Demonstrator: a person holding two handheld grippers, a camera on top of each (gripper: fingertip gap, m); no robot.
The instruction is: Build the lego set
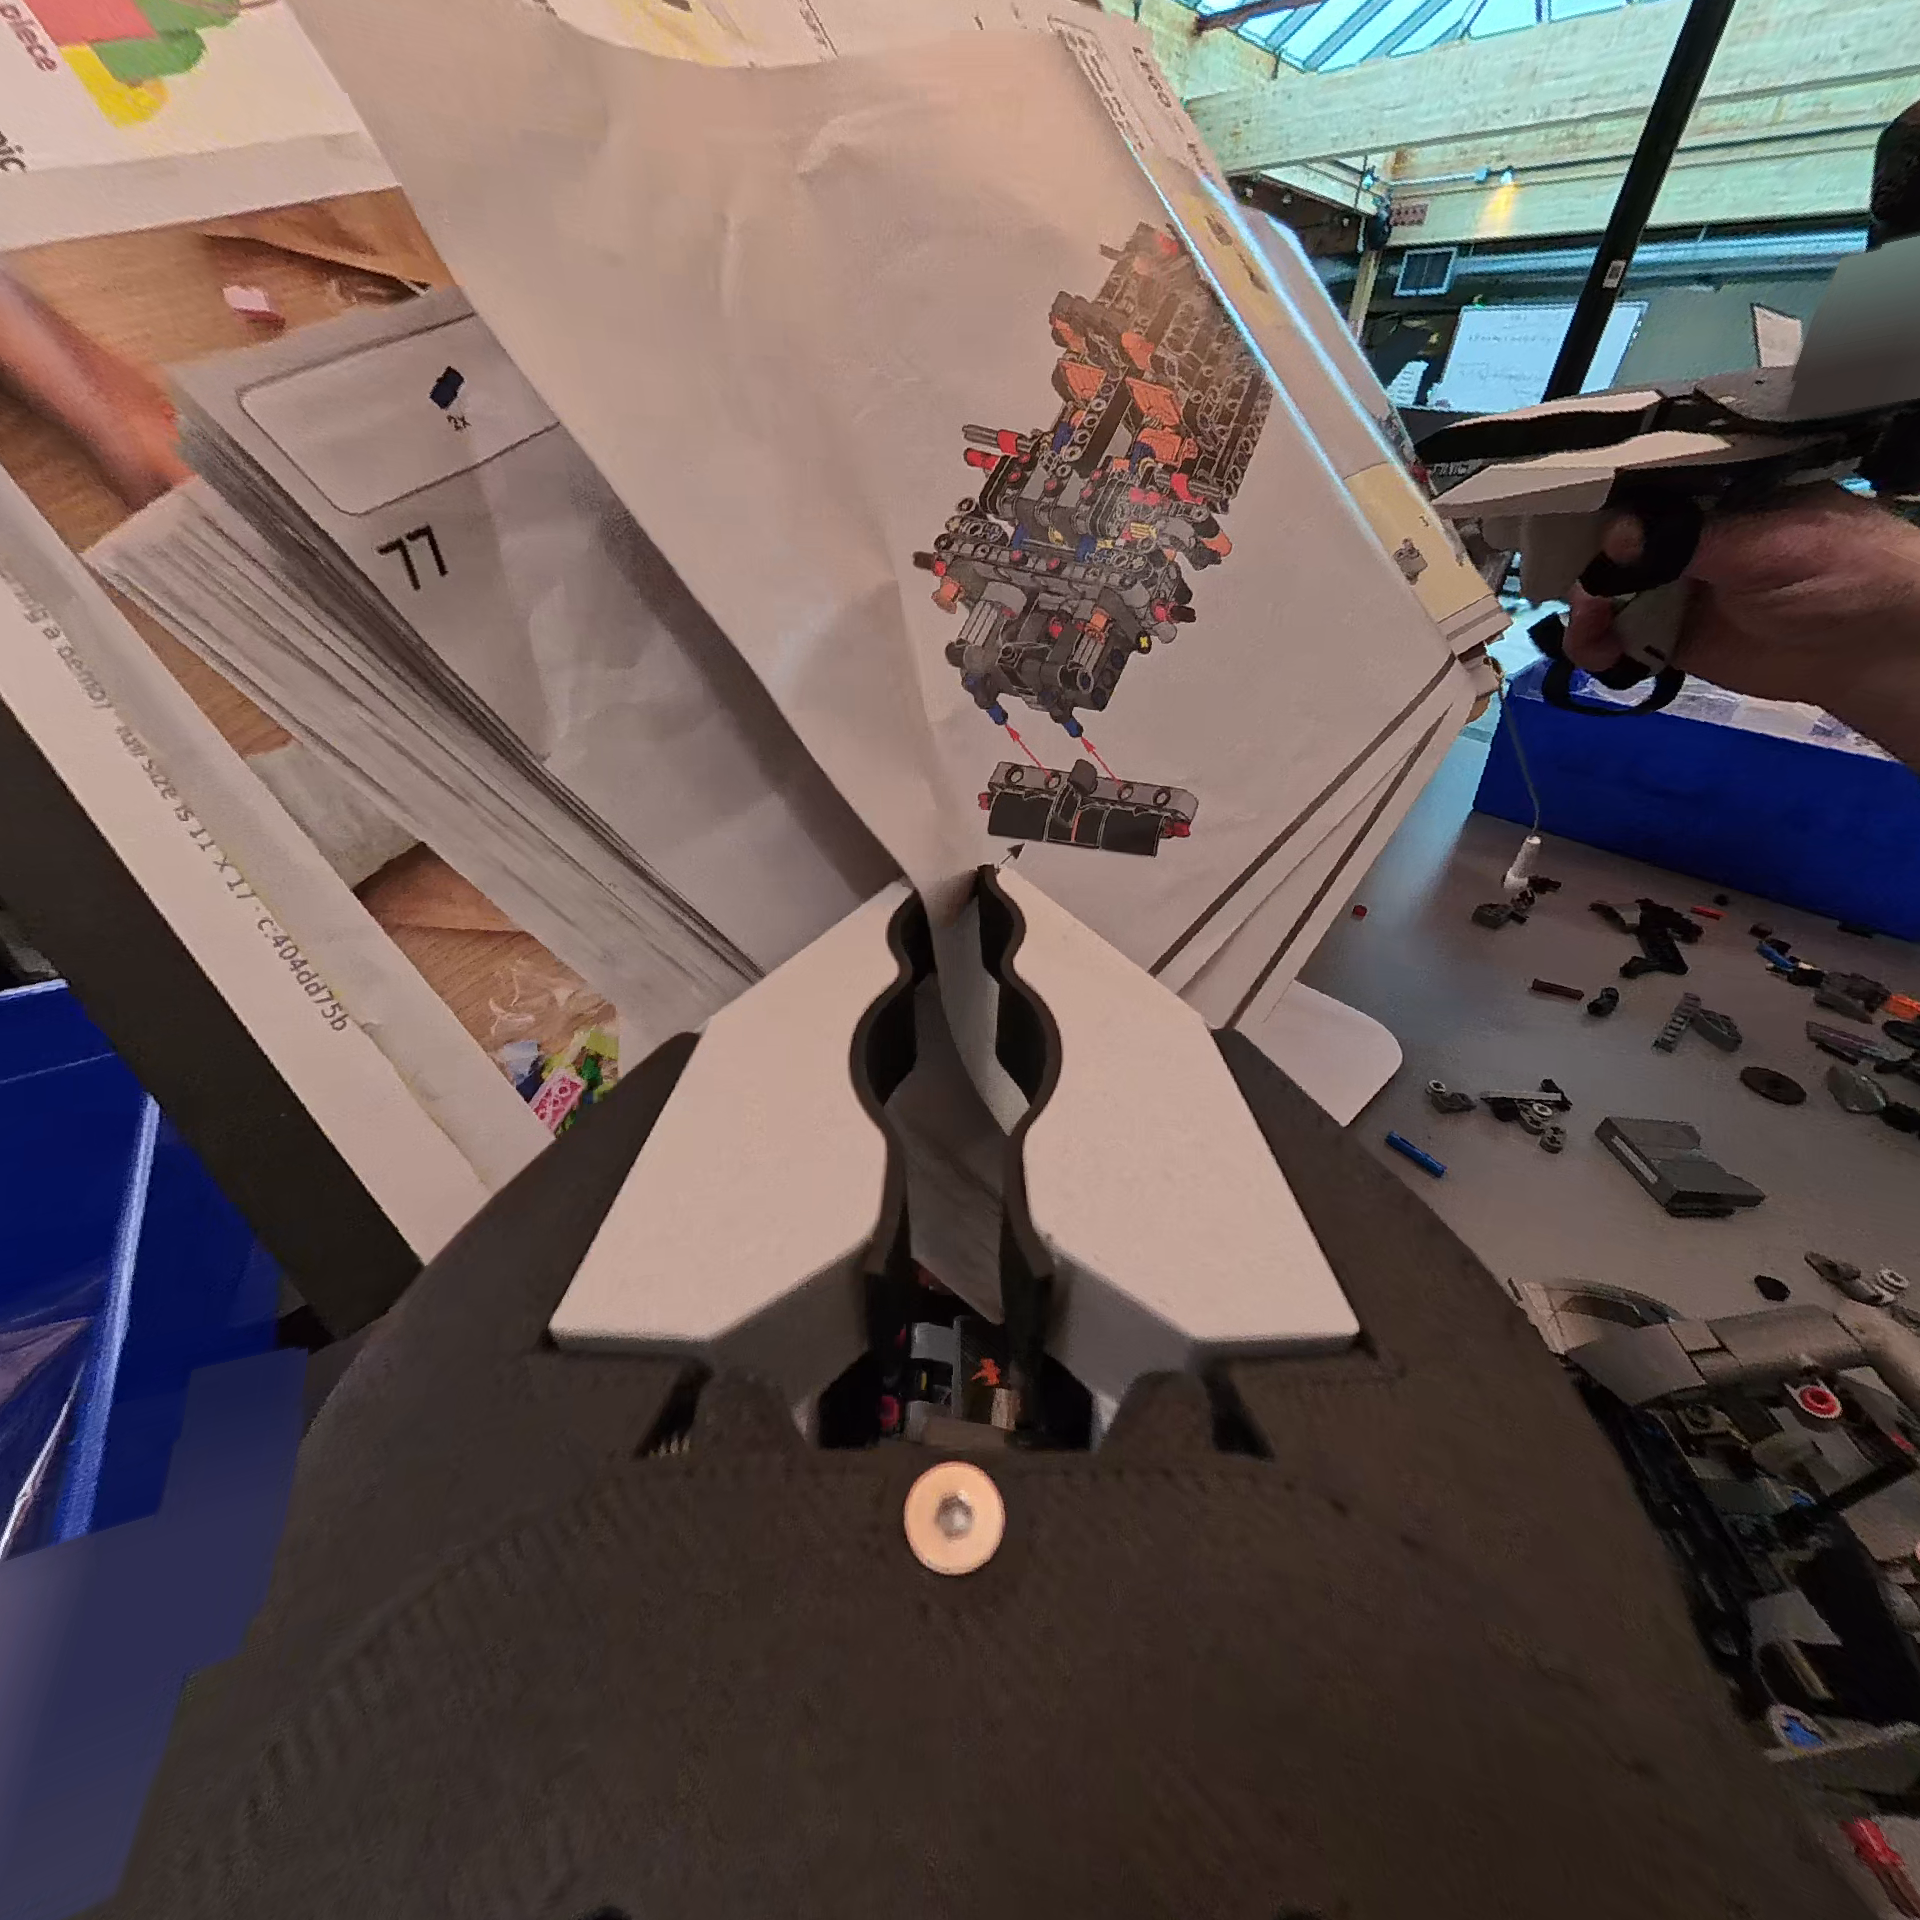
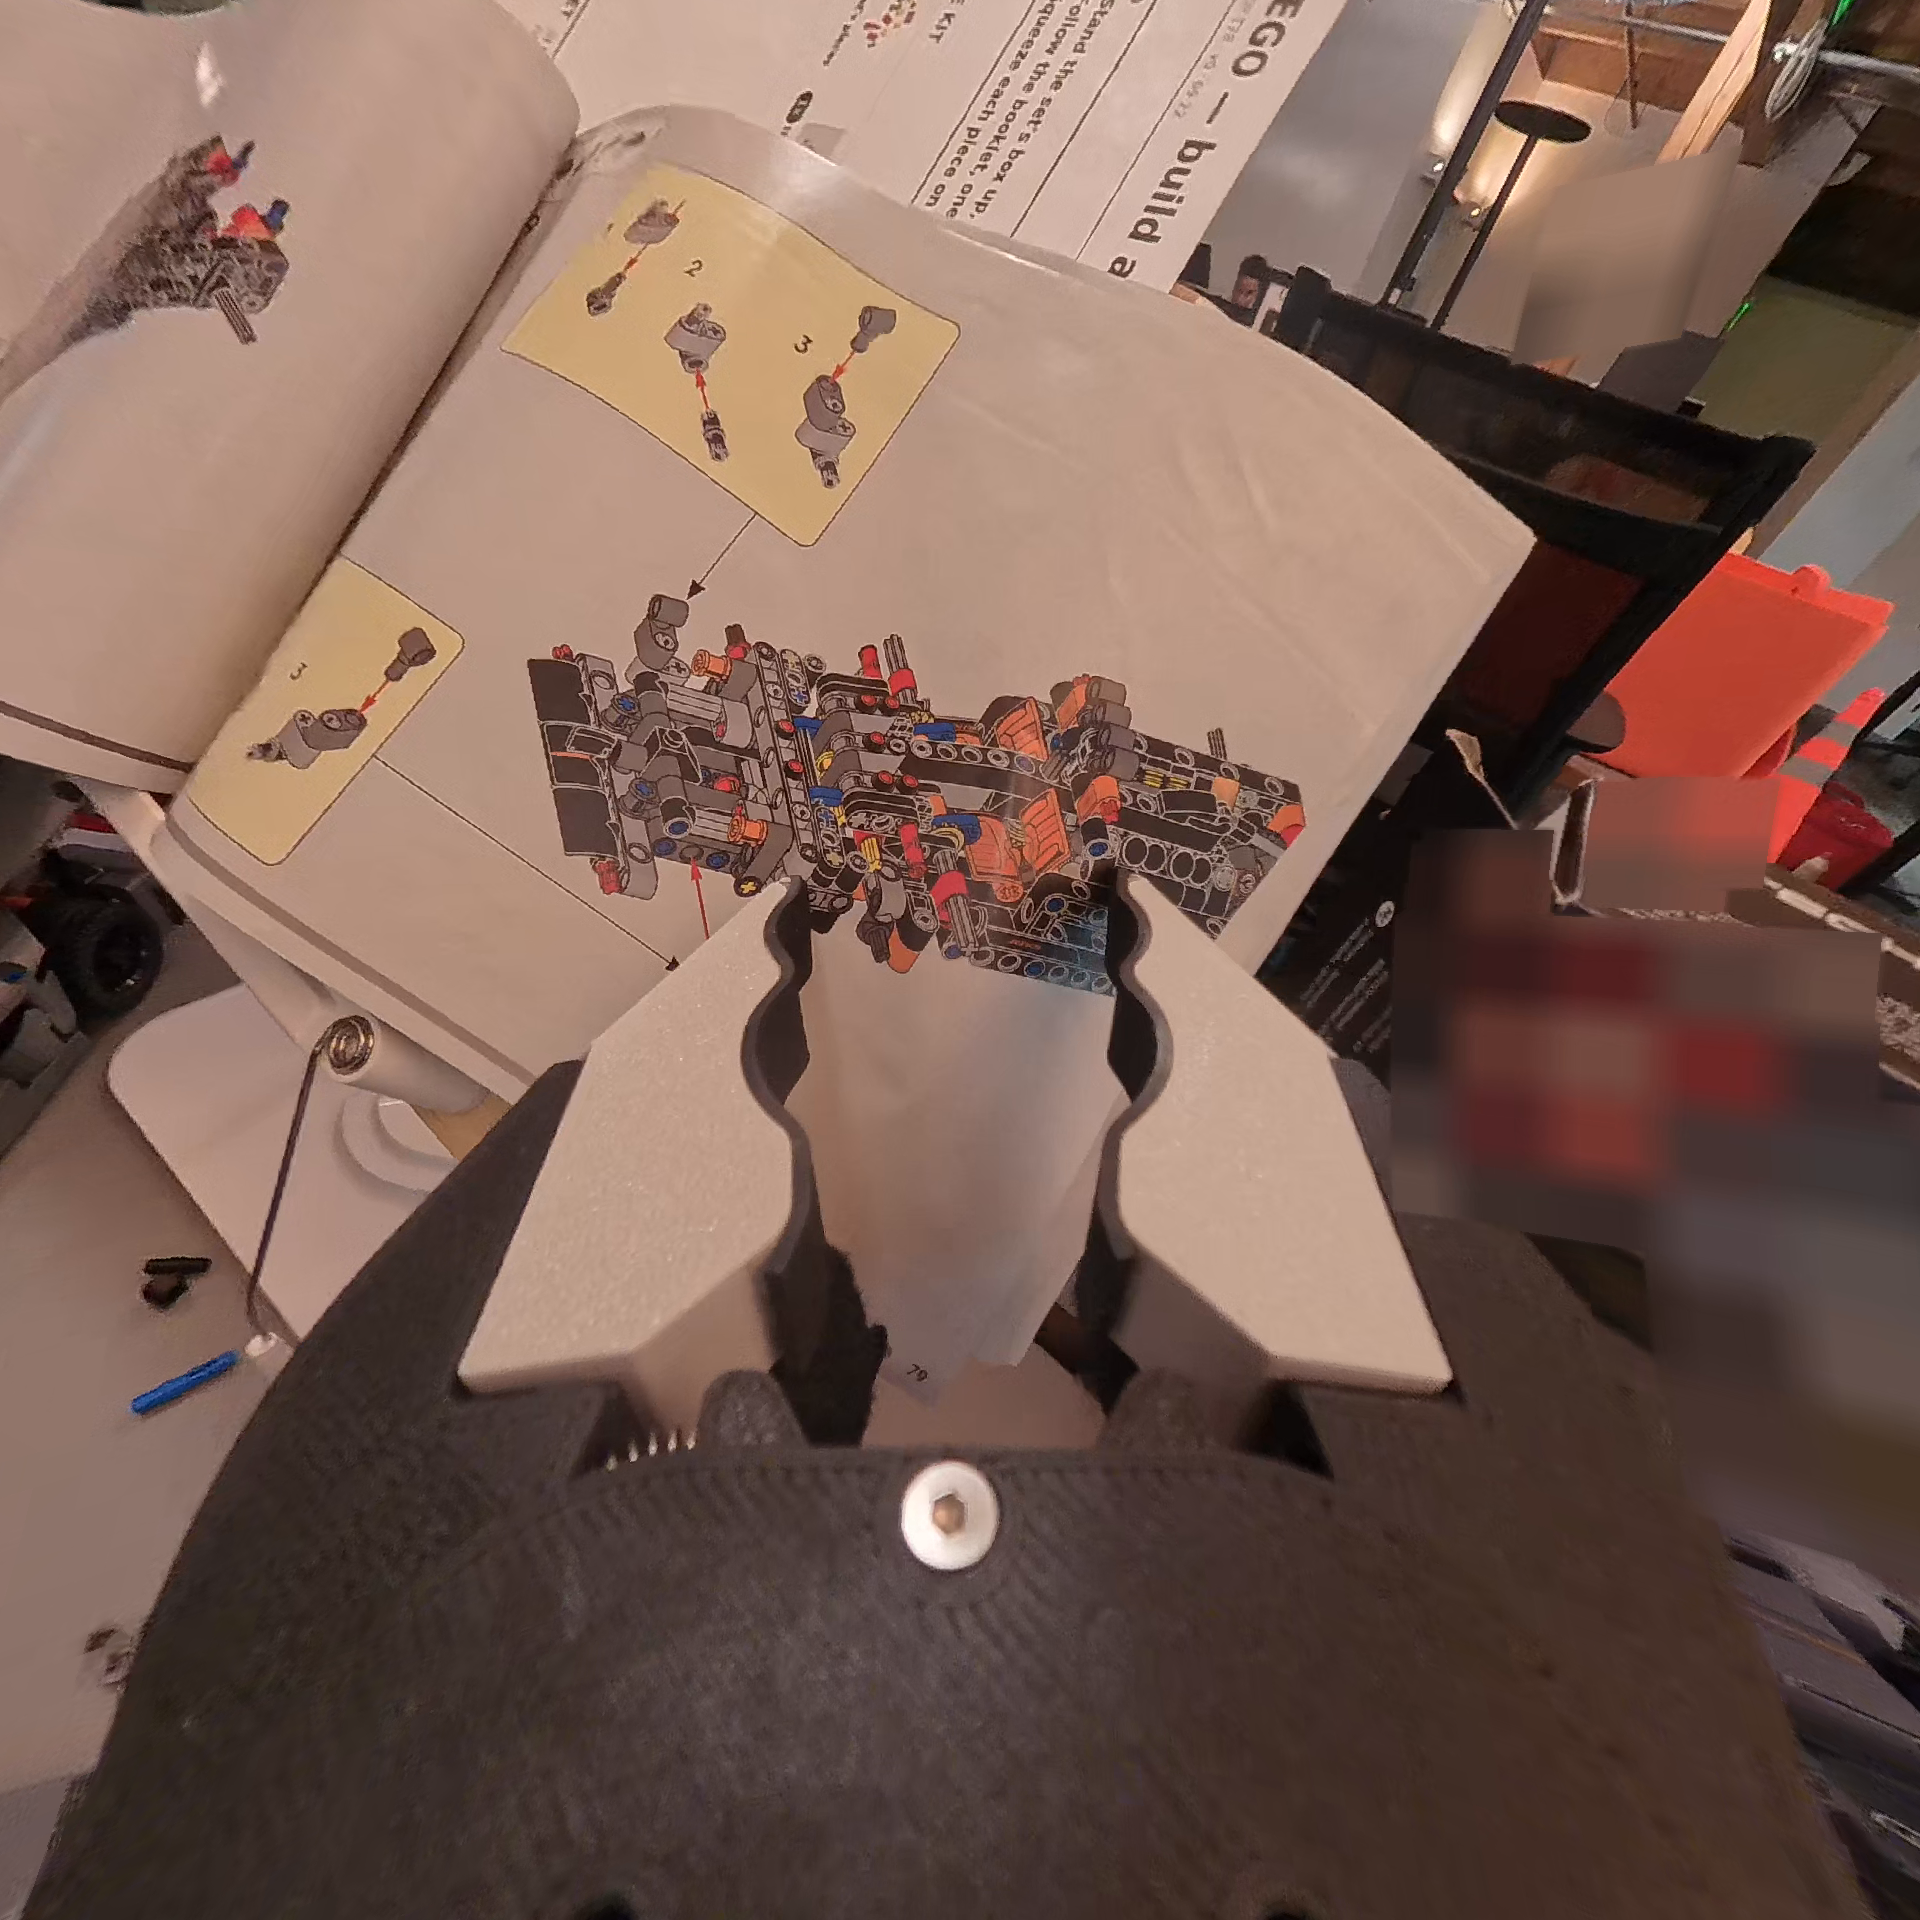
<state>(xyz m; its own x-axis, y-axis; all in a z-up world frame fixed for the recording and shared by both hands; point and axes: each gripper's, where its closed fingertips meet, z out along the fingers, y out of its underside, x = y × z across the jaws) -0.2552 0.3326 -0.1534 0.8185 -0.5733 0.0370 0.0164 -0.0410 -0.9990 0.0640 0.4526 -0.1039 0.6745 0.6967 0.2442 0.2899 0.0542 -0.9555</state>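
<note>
The instruction booklet (image 2: 987, 582) stands open on a white stand (image 2: 197, 1081). My left gripper (image 1: 951, 883) is shut on the lower edge of one page (image 1: 748, 436), which it holds lifted and curved. The page shows a picture of the dark model. My right gripper (image 2: 951, 894) is open, with the lower corner of the right-hand page (image 2: 935, 1195) lying loose between its fingers. It also shows in the left wrist view (image 1: 1439, 473), held by a hand (image 1: 1787, 613) beside the booklet's right edge. A part-built dark grey model (image 1: 1756, 1475) lies at lower right.
Several loose dark pieces (image 1: 1662, 1039) and a blue pin (image 1: 1415, 1153) lie on the grey table right of the stand. Blue bins stand at the back right (image 1: 1714, 800) and at the left (image 1: 94, 1247). A blue pin (image 2: 182, 1382) and a black piece (image 2: 171, 1278) lie left of the stand. About 35 cm separates my left fingertips from my right. My right tips are about 35 cm from the part-built dark grey model (image 1: 1756, 1475), my left tips only 30 cm.
</note>
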